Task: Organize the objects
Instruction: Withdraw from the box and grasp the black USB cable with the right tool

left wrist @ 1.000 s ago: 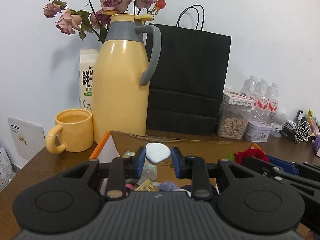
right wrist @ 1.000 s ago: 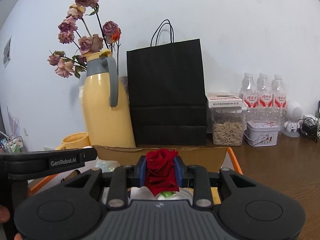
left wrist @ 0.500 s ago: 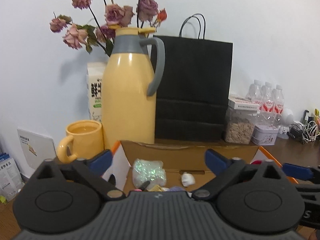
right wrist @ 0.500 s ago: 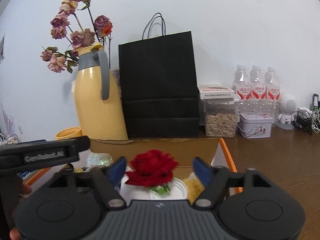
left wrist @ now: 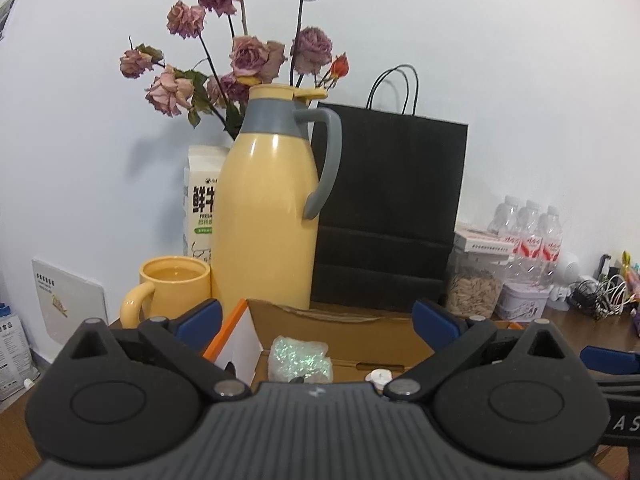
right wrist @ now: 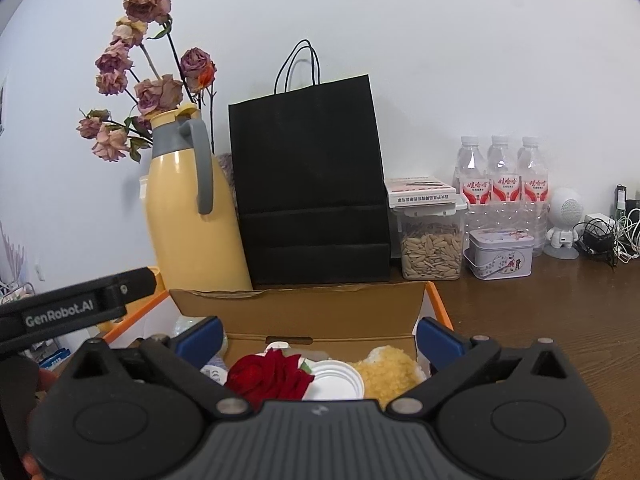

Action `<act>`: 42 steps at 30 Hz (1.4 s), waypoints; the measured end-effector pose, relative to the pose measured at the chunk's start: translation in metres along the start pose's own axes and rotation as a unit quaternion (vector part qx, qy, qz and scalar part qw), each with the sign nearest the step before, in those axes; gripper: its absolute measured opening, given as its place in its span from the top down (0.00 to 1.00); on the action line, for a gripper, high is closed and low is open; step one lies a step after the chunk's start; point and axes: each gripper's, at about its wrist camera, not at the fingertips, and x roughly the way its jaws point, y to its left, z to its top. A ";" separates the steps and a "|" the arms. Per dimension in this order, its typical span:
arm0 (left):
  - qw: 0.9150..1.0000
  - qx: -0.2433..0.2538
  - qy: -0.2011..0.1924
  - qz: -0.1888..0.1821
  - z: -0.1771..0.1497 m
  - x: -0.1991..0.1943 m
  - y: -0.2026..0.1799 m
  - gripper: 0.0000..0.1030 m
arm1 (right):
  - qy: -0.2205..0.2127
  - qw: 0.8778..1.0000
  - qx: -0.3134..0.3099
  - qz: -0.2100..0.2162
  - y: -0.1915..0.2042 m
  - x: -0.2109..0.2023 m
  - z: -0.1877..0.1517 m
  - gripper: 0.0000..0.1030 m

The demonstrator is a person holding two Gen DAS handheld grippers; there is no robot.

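Observation:
An open cardboard box (left wrist: 340,320) with orange edges sits on the wooden table; it also shows in the right wrist view (right wrist: 296,308). My left gripper (left wrist: 318,320) is open and empty above it. Inside lie a glittery packet (left wrist: 298,358) and a small white item (left wrist: 380,377). My right gripper (right wrist: 318,334) is open and empty over the box. Below it lie a red rose (right wrist: 266,376), a white lid (right wrist: 334,382) and a yellow fuzzy thing (right wrist: 390,370).
Behind the box stand a yellow thermos jug (left wrist: 266,216) with dried roses (left wrist: 240,56), a yellow mug (left wrist: 172,294), a milk carton (left wrist: 202,208), a black paper bag (right wrist: 310,184), a seed jar (right wrist: 432,240), a tin (right wrist: 500,254), water bottles (right wrist: 502,184) and cables (right wrist: 612,236).
Both grippers have opened and let go: the left dropped the white item, the right dropped the rose, both into the box. Both have risen and drawn back a little.

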 end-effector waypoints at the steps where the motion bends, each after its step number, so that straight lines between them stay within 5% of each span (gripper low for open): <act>1: 1.000 -0.001 -0.002 -0.002 0.000 -0.002 0.000 0.00 | -0.001 1.000 -0.001 0.001 0.000 -0.001 0.000 0.00; 14: 0.998 -0.013 -0.042 -0.039 -0.002 -0.046 0.010 0.00 | -0.006 0.999 -0.036 0.027 0.004 -0.040 -0.007 0.00; 26: 0.998 0.025 0.002 -0.050 -0.033 -0.076 0.027 0.00 | 0.021 0.997 -0.062 0.040 0.004 -0.069 -0.035 0.00; 42: 0.997 0.036 0.073 -0.011 -0.066 -0.099 0.068 0.00 | 0.086 0.992 -0.082 0.048 0.009 -0.077 -0.072 0.00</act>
